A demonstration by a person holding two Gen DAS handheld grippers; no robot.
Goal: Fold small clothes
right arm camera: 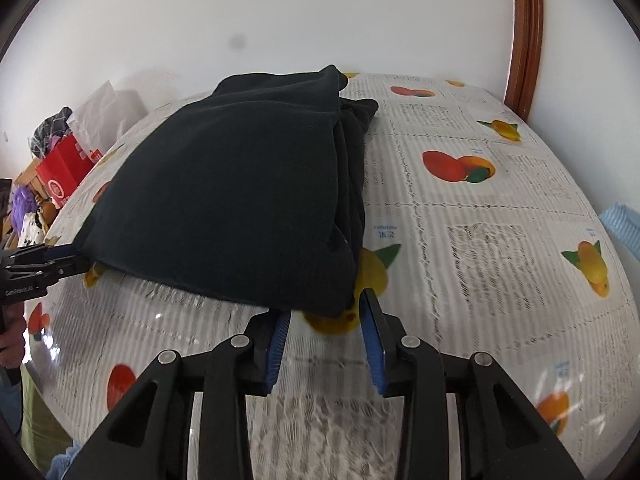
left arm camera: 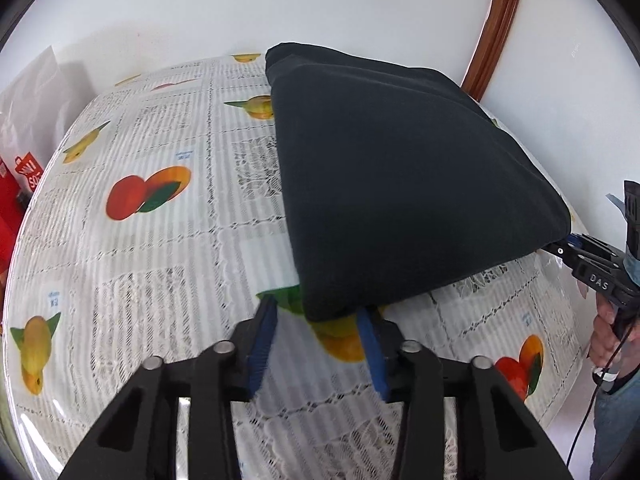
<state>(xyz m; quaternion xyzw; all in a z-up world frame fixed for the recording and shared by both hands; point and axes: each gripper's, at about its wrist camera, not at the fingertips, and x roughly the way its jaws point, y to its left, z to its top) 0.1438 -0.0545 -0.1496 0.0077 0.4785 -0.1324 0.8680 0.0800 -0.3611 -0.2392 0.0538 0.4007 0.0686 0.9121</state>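
1. Left wrist view: looks down along the left claw, open at the bottom, blue pads apart and pressing on nothing.
2. Finds the near corner of the dark cloth between the two tips, closer to the right-hand pad; cannot tell whether it touches that pad.
3. Shows the rest of the cloth spreading ahead and to the right of the claw, flat on the table, with bare fruit-print cover to the claw's left.
4. Catches the right claw well off to the right, tips at the cloth's other near corner, gripped by a hand; cannot tell from this side whether clamped.
5. Takes in a brown frame on the white wall beyond the cloth, ahead and to the right.
6. Right wrist view: looks along the right claw, also open, pads parted with yellow fruit print visible in the gap.
7. Places the cloth's near right corner just at the tips, between them, clamped by neither pad.
8. Shows the cloth running ahead and to the left of the claw, layered folds stacked along its right edge, bare table to the claw's right.
9. Picks out the left claw far to the left, tips at the cloth's left corner; cannot tell the grip from here.
10. Notes a red box beyond that claw, off the table, and the frame far ahead on the right.
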